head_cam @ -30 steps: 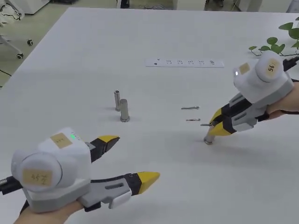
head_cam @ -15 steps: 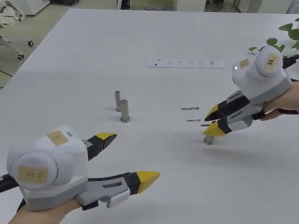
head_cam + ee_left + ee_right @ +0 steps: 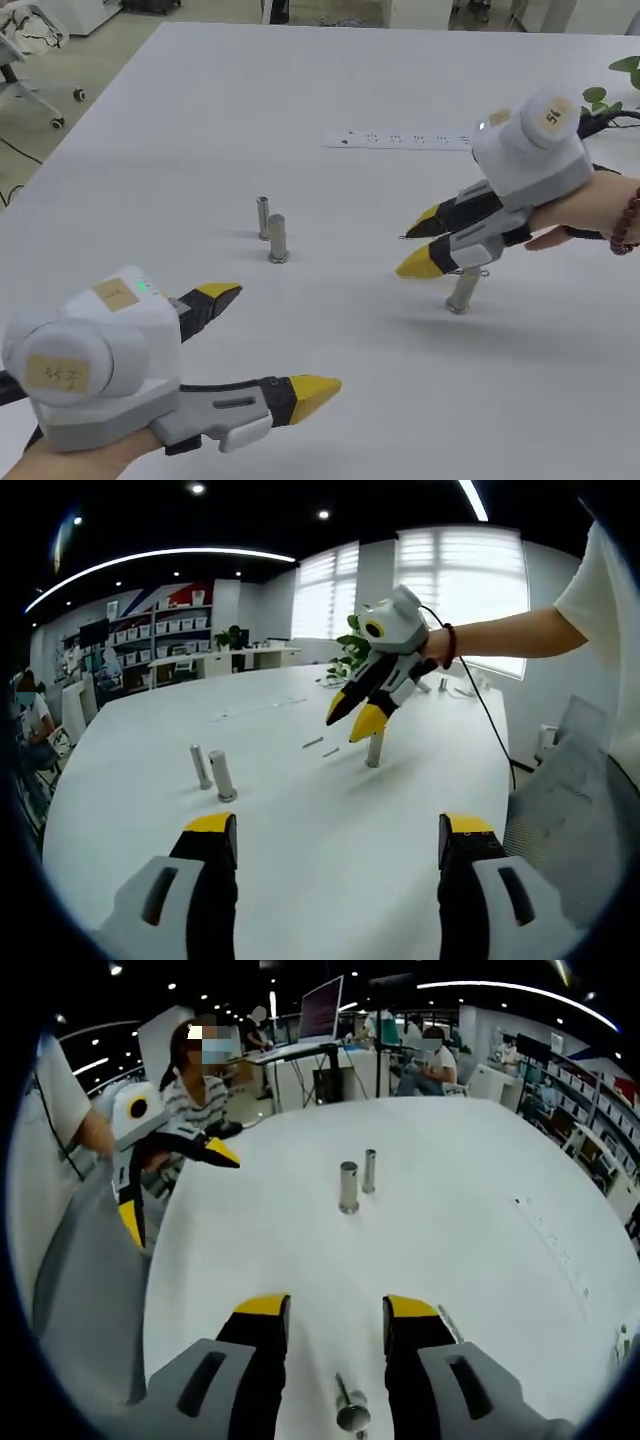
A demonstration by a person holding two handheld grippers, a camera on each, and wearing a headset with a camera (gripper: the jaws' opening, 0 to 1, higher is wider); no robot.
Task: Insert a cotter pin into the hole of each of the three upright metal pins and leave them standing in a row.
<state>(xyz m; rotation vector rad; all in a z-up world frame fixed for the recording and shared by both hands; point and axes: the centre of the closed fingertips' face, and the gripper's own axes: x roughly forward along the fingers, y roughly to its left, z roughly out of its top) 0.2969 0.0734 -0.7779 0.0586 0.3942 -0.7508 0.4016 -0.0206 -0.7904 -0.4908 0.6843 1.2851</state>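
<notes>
The tan sticker (image 3: 553, 116) on the right gripper (image 3: 411, 245) reads "5", remainder unclear. The rear sticker (image 3: 55, 372) on the left gripper (image 3: 280, 338) reads "55", remainder unclear.

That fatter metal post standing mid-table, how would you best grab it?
I'd pinch the fatter post about halfway up its smooth round shaft, above the flared foot. Come in level from the near side: it stands upright, and the thinner post stands close behind it.
</notes>
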